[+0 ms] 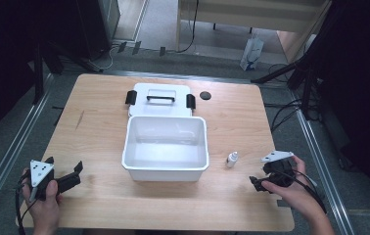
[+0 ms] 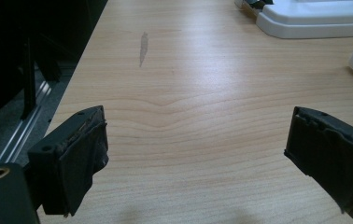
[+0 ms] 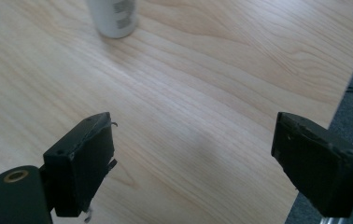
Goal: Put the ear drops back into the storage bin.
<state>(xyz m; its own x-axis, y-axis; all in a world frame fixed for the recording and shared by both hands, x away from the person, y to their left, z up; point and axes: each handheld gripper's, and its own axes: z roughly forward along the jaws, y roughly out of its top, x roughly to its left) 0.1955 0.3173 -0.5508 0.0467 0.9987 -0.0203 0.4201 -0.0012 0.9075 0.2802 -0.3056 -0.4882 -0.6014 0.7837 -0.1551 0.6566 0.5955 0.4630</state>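
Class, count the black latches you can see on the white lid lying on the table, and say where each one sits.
2. One latch is at the lid's left end, the other latch at its right end. Others may be hidden.

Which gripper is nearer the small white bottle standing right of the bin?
Right. The right gripper sits just right of the small white bottle, jaws open toward it. The left gripper is across the table, beyond the white bin.

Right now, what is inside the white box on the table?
The white box looks empty: its pale floor and inner walls show in the high view, with nothing lying in it. The near wall hides a thin strip of floor beside it. Its lid lies behind it.
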